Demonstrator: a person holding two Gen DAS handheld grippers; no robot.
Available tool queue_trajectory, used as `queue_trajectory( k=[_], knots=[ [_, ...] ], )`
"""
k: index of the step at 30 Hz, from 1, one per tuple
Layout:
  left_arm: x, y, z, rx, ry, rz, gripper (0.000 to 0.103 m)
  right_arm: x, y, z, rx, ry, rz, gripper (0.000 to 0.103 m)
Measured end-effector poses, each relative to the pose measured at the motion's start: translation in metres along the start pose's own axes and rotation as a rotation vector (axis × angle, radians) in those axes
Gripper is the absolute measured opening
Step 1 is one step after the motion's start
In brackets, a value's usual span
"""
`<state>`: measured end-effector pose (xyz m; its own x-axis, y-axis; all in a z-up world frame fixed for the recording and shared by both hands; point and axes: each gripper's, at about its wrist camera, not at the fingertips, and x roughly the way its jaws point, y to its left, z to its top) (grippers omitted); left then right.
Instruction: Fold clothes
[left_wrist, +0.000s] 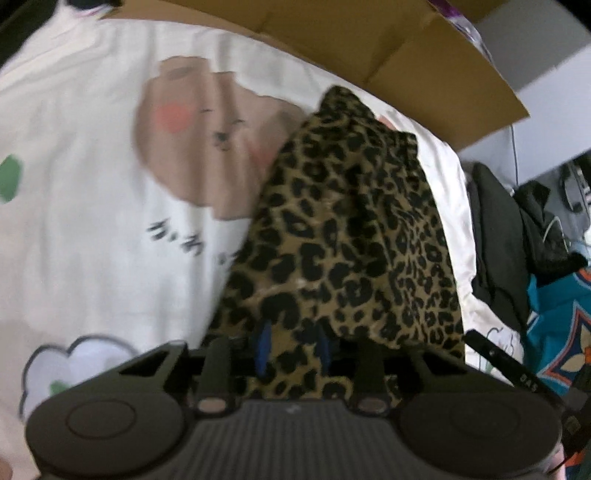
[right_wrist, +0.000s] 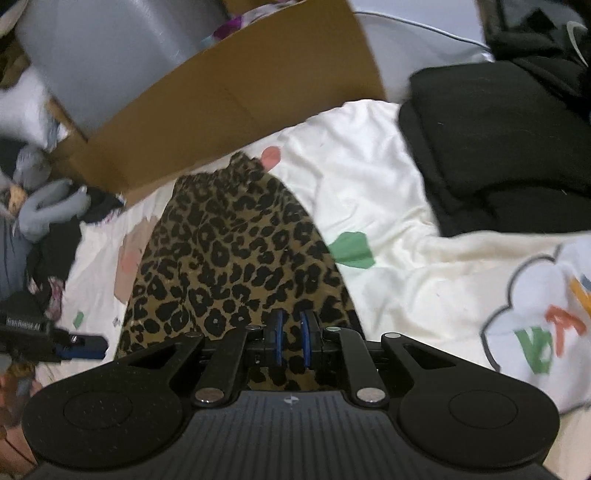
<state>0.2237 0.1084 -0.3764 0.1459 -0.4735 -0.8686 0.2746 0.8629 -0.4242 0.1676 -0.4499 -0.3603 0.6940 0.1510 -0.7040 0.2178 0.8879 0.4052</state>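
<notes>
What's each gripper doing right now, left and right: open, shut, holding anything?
Left gripper: closed on the leopard-print garment, which drapes over its fingers.
Right gripper: closed on the same leopard-print garment, cloth pinched between its blue pads.

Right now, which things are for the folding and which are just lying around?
For the folding:
leopard cloth
left gripper
right gripper

Just lying around:
cardboard box
black clothes
grey soft toy
cartoon bedcover

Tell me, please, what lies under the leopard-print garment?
Under the leopard-print garment lies a white printed bed cover, with a brown cartoon face partly hidden by it. Whatever is directly beneath the cloth is covered and cannot be seen.
</notes>
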Motion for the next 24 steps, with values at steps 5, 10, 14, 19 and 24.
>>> queue_trajectory(
  k=[5,10,14,19,24],
  knots=[
    [0.021,-0.018,0.013,0.069,-0.002,0.021,0.025,0.018,0.007,0.009,-0.045,0.013,0.003,0.011],
    [0.030,-0.023,0.022,0.106,-0.030,0.034,0.025,0.038,0.009,0.018,-0.059,0.026,-0.011,0.011],
    [0.036,-0.011,0.026,0.102,-0.030,0.048,0.025,0.057,0.011,0.026,-0.086,0.050,-0.043,0.011],
    [0.043,0.004,0.029,0.091,-0.031,0.063,0.024,0.073,0.005,0.030,-0.114,0.087,-0.067,0.012],
    [0.046,0.013,0.024,0.069,-0.059,0.102,0.006,0.073,0.001,0.033,-0.139,0.089,-0.092,0.008]
  ],
)
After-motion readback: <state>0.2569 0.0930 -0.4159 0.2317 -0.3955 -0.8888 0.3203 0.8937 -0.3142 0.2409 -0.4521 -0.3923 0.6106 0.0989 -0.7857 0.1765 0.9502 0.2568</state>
